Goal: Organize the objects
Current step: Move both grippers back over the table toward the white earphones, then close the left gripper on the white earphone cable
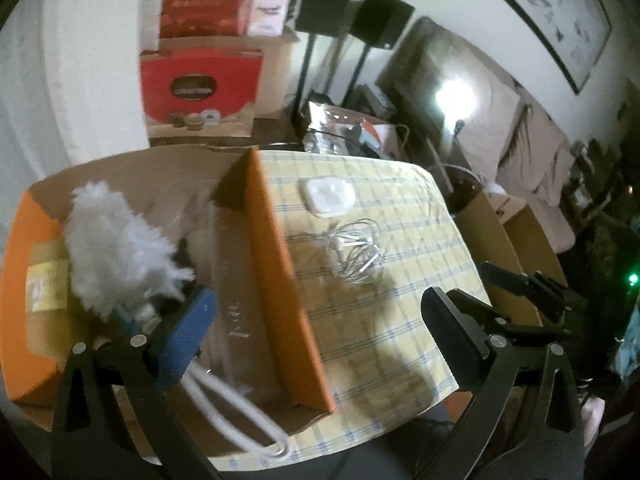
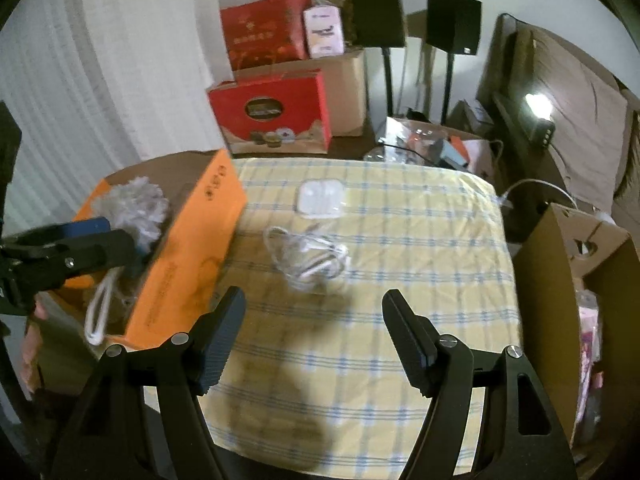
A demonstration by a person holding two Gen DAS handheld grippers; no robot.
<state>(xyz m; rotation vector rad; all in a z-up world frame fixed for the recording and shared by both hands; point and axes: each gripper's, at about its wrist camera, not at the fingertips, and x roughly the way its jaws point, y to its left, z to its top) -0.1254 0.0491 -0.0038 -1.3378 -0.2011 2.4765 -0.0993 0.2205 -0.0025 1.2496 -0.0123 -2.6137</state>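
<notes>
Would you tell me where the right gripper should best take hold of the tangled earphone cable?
Probably at the middle of the cable bundle, coming straight down from above. It lies flat and loose on the tablecloth, so no side offers an edge; the open right gripper could pinch the densest loops together.

Behind the checked table stand stacked red gift boxes (on cardboard) and two black speakers on stands.
</notes>
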